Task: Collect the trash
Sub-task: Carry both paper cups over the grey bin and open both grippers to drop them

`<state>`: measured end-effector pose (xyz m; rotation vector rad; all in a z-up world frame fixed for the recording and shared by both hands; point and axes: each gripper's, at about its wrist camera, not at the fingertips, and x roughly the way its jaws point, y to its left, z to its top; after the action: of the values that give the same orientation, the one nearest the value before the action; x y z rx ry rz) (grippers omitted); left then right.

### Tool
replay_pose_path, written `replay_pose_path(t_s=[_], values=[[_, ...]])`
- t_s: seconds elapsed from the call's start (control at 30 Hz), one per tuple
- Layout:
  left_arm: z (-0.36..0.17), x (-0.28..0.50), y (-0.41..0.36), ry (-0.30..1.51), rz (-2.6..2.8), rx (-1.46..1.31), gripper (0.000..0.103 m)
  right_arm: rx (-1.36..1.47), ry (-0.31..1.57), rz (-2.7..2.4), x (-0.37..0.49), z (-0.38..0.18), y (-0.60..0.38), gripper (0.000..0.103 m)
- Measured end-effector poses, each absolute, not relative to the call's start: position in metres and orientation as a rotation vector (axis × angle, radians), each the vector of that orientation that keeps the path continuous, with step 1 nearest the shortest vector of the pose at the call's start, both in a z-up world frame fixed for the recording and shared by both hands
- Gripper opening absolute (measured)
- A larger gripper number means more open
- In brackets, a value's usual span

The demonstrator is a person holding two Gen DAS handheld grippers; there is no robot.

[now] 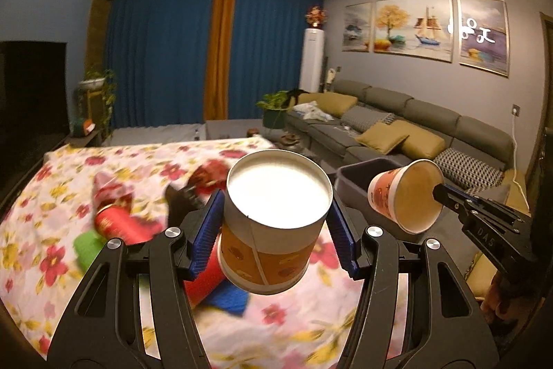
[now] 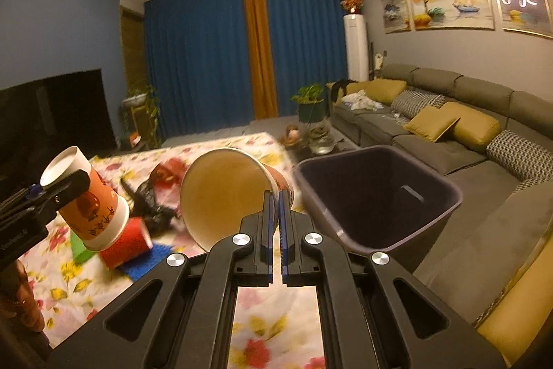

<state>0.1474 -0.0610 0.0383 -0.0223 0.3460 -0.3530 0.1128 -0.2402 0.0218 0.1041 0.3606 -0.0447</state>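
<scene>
In the left wrist view my left gripper (image 1: 273,203) is shut on an orange paper cup (image 1: 276,251), its blue pads pressing both sides, mouth up, above the table. The same cup (image 2: 93,213) and the left gripper (image 2: 74,184) show at the left of the right wrist view. My right gripper (image 2: 276,196) is shut on the rim of a second paper cup (image 2: 224,196), which lies tilted with its mouth toward the camera. In the left wrist view that cup (image 1: 401,199) hangs from the right gripper (image 1: 438,191) beside the dark grey bin (image 1: 349,177). The bin (image 2: 449,192) stands open right of the table.
On the floral tablecloth (image 2: 86,286) lie a red cup (image 2: 128,244), a green piece (image 2: 78,249), a blue sponge-like pad (image 2: 145,267) and a crumpled black bag (image 2: 152,203). Another red can (image 1: 114,223) lies at left. A grey sofa (image 2: 449,134) runs along the right wall.
</scene>
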Motion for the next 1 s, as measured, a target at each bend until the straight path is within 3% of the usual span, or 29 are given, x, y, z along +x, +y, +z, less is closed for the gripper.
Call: replay_pose_path(t_s=[0.47,1.0], values=[[0.058,0.190,-0.180,0.313,-0.534,0.012,0.057,0.152,0.275,-0.203,0.111,0.045,-0.322,0.004],[0.027,0.239,-0.280,0.331,-0.603,0.036,0.057,0.224,0.275,-0.262,0.131,0.036,-0.379,0.004]])
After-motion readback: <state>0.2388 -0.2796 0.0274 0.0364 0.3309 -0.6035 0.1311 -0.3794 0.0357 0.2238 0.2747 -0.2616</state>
